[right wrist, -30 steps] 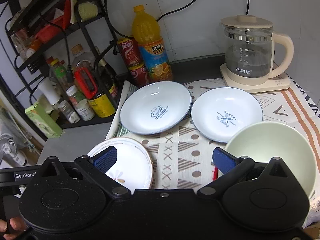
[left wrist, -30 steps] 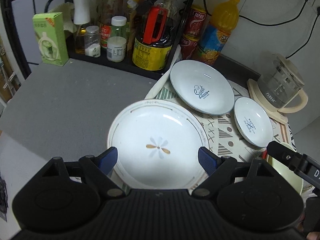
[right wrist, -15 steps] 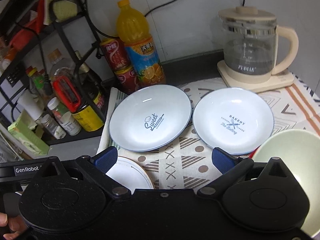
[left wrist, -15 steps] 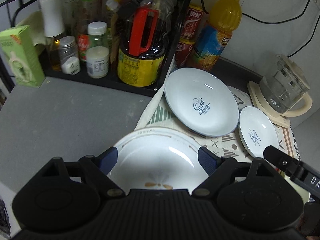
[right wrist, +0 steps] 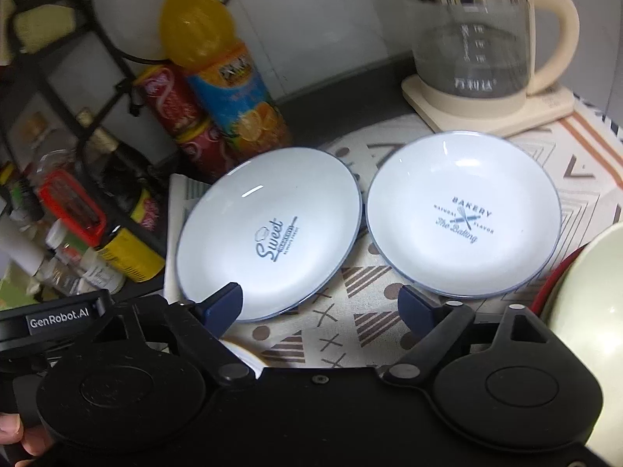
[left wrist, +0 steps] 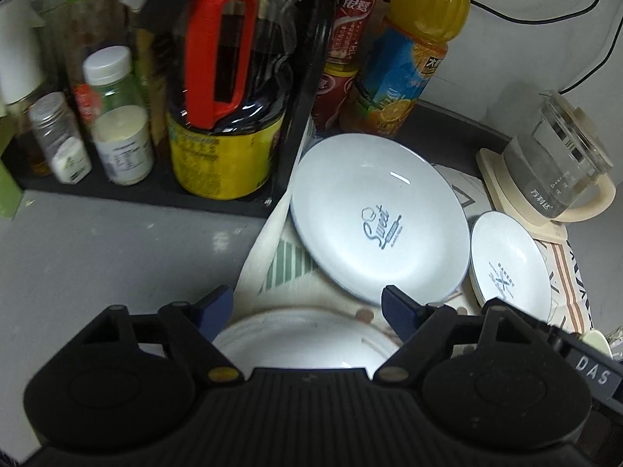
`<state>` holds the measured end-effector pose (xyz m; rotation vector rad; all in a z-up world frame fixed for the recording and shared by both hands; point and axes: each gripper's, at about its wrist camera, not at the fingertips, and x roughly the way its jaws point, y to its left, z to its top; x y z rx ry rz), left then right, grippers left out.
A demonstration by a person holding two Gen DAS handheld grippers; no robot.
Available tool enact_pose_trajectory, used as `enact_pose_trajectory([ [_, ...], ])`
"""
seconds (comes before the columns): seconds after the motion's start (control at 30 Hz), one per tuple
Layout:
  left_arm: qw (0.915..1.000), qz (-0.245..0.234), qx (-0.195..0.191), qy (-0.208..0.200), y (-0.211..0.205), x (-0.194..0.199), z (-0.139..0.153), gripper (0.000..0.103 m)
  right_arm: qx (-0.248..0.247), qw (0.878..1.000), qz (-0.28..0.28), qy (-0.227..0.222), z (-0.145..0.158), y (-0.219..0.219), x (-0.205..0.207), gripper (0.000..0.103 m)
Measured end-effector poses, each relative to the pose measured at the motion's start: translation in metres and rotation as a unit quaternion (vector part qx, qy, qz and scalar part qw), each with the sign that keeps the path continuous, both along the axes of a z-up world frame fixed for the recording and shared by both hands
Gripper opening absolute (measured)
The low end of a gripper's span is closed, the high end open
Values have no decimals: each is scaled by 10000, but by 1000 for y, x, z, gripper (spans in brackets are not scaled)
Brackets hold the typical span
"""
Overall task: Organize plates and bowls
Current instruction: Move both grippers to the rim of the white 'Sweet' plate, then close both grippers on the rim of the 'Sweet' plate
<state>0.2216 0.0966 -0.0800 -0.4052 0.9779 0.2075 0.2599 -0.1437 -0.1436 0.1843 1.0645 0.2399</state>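
A white "Sweet" plate [left wrist: 379, 218] lies on the patterned cloth, also in the right wrist view [right wrist: 268, 229]. A smaller "Bakery" plate [left wrist: 508, 264] lies to its right, also in the right wrist view [right wrist: 463, 214]. A white flower plate [left wrist: 307, 342] lies just below my left gripper [left wrist: 307, 307], which is open and empty. My right gripper [right wrist: 321, 307] is open and empty above the cloth, near the front rims of both plates. A pale green bowl [right wrist: 584, 303] sits at the right edge.
A black rack [left wrist: 300, 89] with sauce bottles and jars stands at the left. An orange juice bottle [right wrist: 222, 78] and red cans [right wrist: 183, 116] stand behind the plates. A glass kettle [right wrist: 475, 46] stands at the back right. The patterned cloth [right wrist: 350, 330] covers the counter.
Both grippers have moved forward toward the two blue-rimmed plates. The flower plate has slid under my left gripper, and the green bowl has slid toward the right edge of the right wrist view.
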Motion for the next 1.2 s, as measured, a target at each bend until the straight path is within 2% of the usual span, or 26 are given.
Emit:
enact_pose_trajectory([
  [0.2,9998,-189,-73,41,2,24,-11,78,82,9994,-253,202,-19,4,12,80],
  [0.37,9995,-209,-154,191,4,39,-28,72,253,9971,-544,464,-40,0,17,65],
  [0.5,9989,-229,-276,302,5,48,-41,63,274,9962,-669,484,-49,0,17,61],
  [0.57,9987,-247,-357,280,5,50,-45,63,279,9960,-697,491,-53,0,17,54],
  [0.97,9976,-185,-538,384,10,56,-64,48,657,9925,-798,657,-71,3,30,32],
  [1.03,9974,-150,-609,357,14,56,-67,45,680,9925,-790,645,-73,5,32,31],
  [1.1,9968,-116,-719,332,16,57,-68,35,721,9924,-766,643,-75,8,35,31],
  [1.2,9964,-108,-783,294,16,59,-71,30,763,9927,-692,621,-79,12,39,30],
])
